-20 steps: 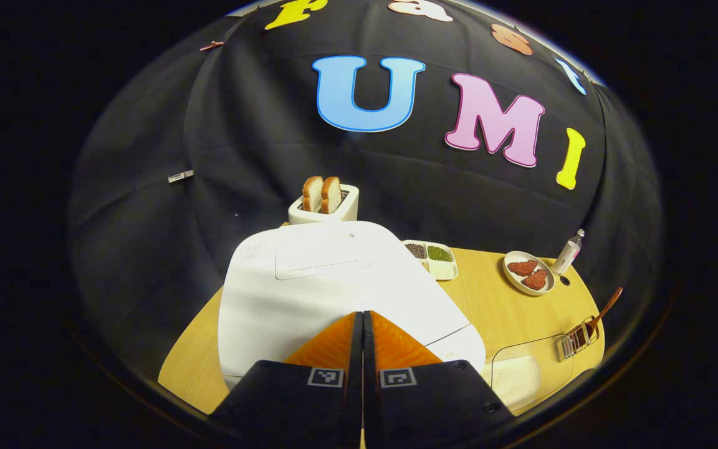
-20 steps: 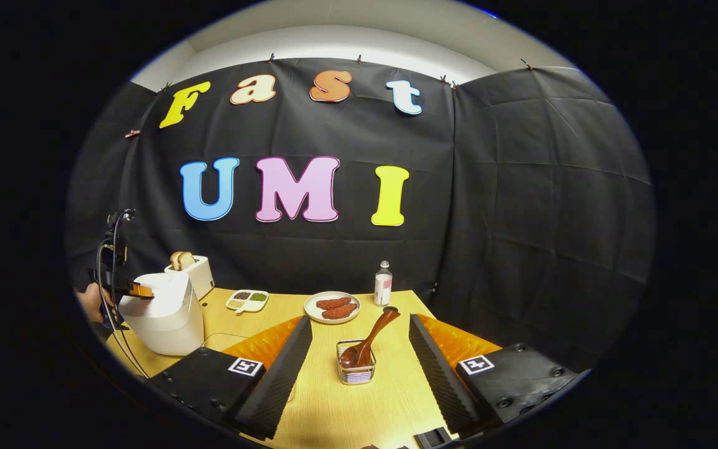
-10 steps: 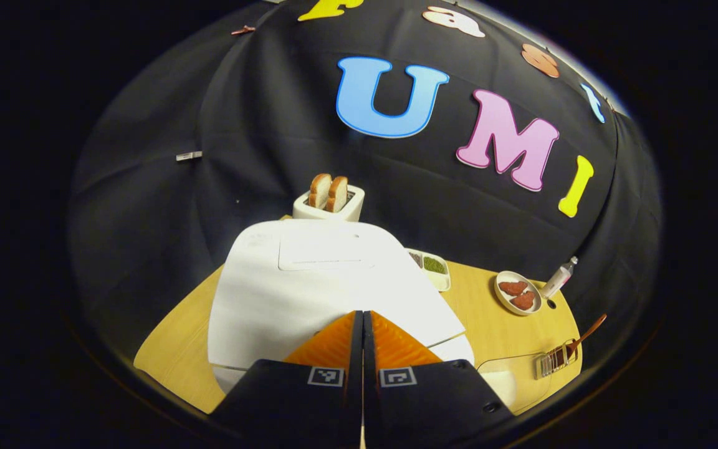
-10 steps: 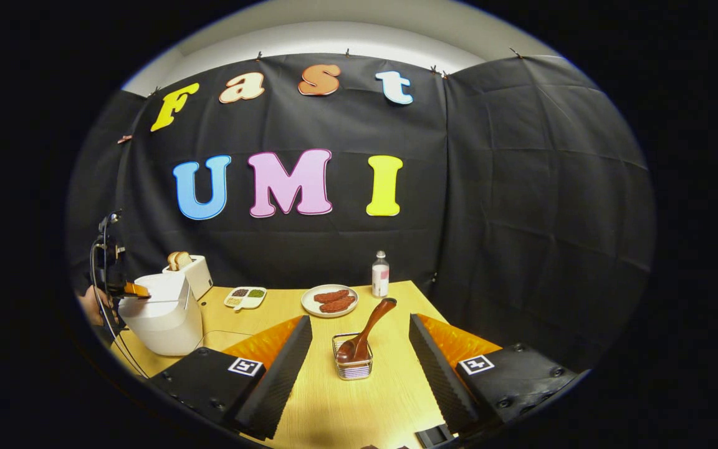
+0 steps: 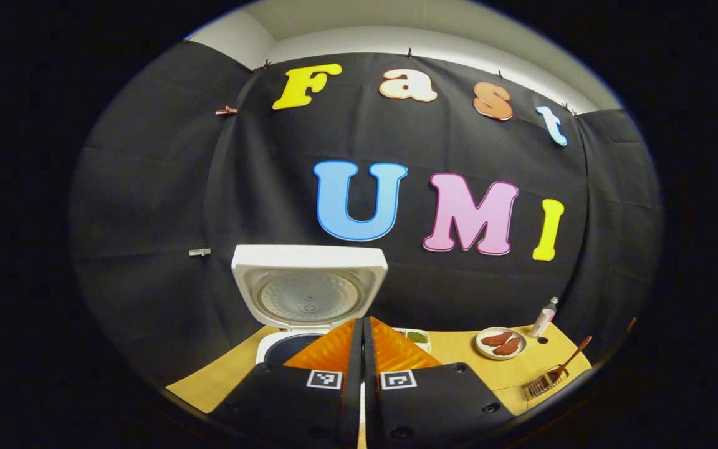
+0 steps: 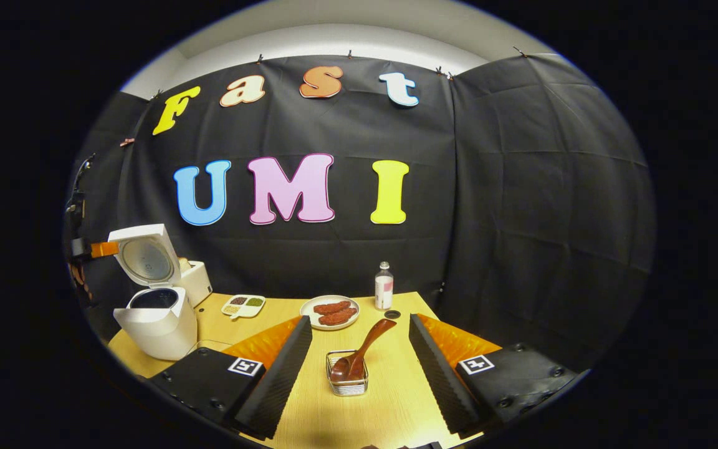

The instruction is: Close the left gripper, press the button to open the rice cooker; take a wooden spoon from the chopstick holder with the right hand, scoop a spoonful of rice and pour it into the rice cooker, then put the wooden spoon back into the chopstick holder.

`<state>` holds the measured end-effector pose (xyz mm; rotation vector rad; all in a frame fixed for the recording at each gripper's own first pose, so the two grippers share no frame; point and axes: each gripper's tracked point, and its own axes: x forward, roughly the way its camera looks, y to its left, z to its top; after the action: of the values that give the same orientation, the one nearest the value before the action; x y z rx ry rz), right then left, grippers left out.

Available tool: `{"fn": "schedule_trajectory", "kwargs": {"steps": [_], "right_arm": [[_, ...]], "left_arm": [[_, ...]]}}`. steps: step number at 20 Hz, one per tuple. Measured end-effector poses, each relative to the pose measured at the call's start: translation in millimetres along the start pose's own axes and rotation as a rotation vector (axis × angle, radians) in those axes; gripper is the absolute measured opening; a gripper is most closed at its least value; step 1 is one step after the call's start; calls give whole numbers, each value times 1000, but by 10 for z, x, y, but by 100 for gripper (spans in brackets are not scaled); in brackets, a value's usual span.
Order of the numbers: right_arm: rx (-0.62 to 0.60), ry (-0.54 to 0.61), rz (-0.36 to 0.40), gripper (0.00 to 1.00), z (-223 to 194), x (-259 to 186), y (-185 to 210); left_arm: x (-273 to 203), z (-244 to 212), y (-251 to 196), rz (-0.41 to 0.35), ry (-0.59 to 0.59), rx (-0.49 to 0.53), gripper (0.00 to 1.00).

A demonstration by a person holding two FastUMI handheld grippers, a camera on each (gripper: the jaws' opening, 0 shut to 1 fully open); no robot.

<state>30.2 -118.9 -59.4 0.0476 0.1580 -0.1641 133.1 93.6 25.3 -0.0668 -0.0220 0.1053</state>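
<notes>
The white rice cooker (image 5: 272,350) stands open, its lid (image 5: 309,287) upright and the dark pot showing below. My left gripper (image 5: 362,321) is shut with nothing between its orange fingers, raised in front of the cooker and apart from it. In the right gripper view the cooker (image 6: 158,321) sits at the far left, and the left gripper's orange fingers (image 6: 102,249) hang beside the raised lid. My right gripper (image 6: 359,320) is open over the table. Between its fingers stands the wire chopstick holder (image 6: 348,381), with the wooden spoon (image 6: 365,346) leaning in it, untouched.
A toaster (image 6: 198,279) stands behind the cooker. Along the back of the wooden table (image 6: 390,399) are a divided dish of beans (image 6: 242,304), a plate of meat (image 6: 331,310) and a small bottle (image 6: 384,285). A clear box's edge (image 6: 212,342) shows beside the cooker.
The cooker's lid has sprung from closed to fully upright. My left gripper, still shut, has lifted off the cooker's top and pulled back. The right gripper has barely moved.
</notes>
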Motion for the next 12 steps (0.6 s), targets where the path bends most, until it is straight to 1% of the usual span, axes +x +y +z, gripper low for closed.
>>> {"fn": "schedule_trajectory", "kwargs": {"steps": [2,3,4,5,6,7,8,10,11,12], "right_arm": [[3,11,14,98,-31,158,-37],[3,23,22,98,-70,233,-54],[5,35,32,98,-118,304,-67],[9,50,43,98,-167,359,-74],[13,67,55,98,-234,427,-89],[18,89,61,98,-321,495,-111],[21,114,65,98,-423,563,-145],[33,133,66,99,-548,706,-222],[41,145,64,99,-617,787,-264],[47,163,70,98,-699,862,-297]], "left_arm": [[-235,13,-161,0,-2,-9,10],[-346,-21,-292,-18,7,-18,12],[-439,-69,-382,-28,19,-13,16],[-506,-130,-418,-24,30,13,18],[-584,-188,-436,-12,45,45,24],[-642,-238,-471,-7,58,71,27],[-727,-290,-541,-7,67,83,50],[-830,-411,-692,-21,94,76,79],[-888,-484,-758,-26,109,66,85],[-937,-538,-788,-16,123,59,92]]}}
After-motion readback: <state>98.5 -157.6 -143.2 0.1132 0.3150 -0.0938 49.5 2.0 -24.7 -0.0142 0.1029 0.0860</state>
